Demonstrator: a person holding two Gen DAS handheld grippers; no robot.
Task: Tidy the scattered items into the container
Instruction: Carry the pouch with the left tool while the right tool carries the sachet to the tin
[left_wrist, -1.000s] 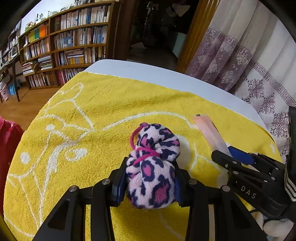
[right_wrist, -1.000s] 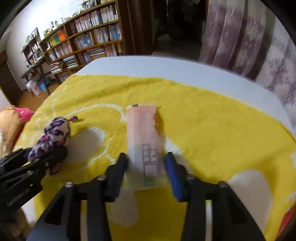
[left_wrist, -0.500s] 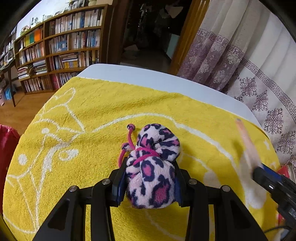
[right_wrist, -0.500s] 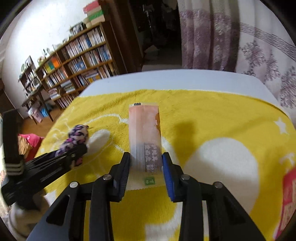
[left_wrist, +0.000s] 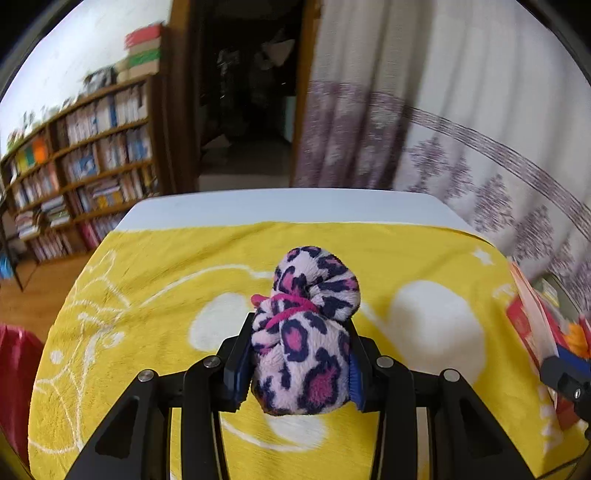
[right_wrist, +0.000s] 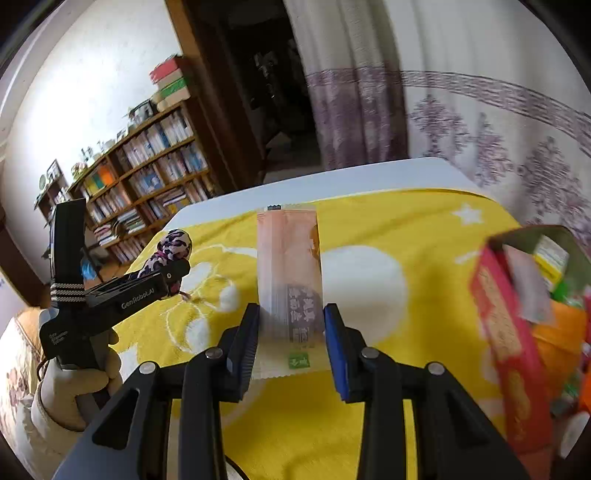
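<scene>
Left gripper (left_wrist: 299, 354): jaws clamped on leopard-print pouch (left_wrist: 306, 325). Right gripper (right_wrist: 291, 339): jaws gripping pink sachet (right_wrist: 288, 273). Red container (right_wrist: 517, 332) at 3 o'clock on yellow towel (right_wrist: 424, 221).

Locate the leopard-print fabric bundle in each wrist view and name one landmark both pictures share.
Left wrist view: the leopard-print fabric bundle fills the lower centre, pinched in the left claw.
Right wrist view: the same bundle is small at mid-left, poking out of the left claw seen from the side.
Shared landmark: the white star printed on the yellow towel near its far right corner.
</scene>
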